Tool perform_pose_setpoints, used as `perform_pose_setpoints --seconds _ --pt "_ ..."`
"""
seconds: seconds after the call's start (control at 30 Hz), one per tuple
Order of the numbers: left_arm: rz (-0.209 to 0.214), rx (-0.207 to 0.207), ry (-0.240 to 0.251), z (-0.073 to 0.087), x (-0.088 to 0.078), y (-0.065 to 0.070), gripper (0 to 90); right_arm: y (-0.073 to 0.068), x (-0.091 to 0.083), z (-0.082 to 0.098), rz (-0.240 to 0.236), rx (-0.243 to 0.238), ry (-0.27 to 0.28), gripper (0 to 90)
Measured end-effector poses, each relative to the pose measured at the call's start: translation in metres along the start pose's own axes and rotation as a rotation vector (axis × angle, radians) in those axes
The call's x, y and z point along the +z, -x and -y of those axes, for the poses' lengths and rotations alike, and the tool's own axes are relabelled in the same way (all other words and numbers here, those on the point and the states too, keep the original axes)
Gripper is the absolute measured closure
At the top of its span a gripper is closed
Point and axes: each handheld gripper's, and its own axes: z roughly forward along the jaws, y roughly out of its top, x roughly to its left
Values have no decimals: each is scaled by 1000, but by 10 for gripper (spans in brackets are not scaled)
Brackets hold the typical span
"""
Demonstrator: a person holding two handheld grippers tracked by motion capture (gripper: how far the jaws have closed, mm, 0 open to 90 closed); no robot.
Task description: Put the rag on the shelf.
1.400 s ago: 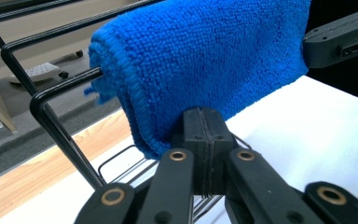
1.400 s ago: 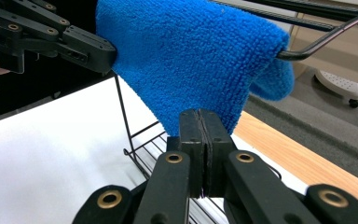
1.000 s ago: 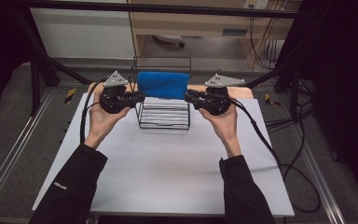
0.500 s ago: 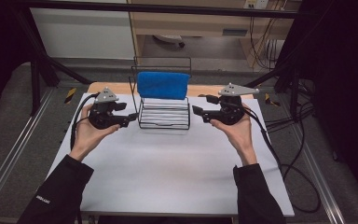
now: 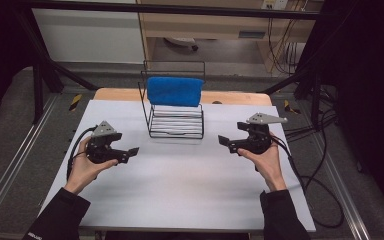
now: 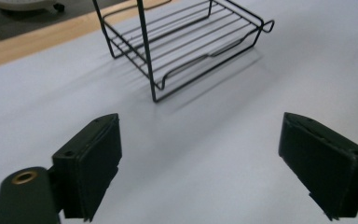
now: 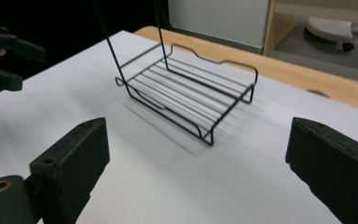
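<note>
While the blue towel (image 5: pixel 175 91) hangs on the wire rack (image 5: pixel 176 120) at top centre, the left gripper (image 5: pixel 132 151) and right gripper (image 5: pixel 224 140) sit low — jaws just opened wide, holding nothing — so the hanging looks done; next, pull away.

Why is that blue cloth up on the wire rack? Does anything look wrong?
Nothing stands out. The blue cloth hangs neatly over the wire rack's top bar, and the rack stands upright on the white table.

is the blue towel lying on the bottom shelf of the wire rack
No, the blue towel hangs over the upper rail of the wire rack; the bottom shelf is bare.
</note>
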Motion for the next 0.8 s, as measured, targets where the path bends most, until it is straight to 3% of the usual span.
perform_pose_setpoints --seconds 0.43,0.8 --pt "-12 -63 12 55 -9 -11 66 11 -10 60 14 52 -67 8" --pt "-19 -57 -8 79 -17 -14 68 20 -27 96 26 56 -92 7"
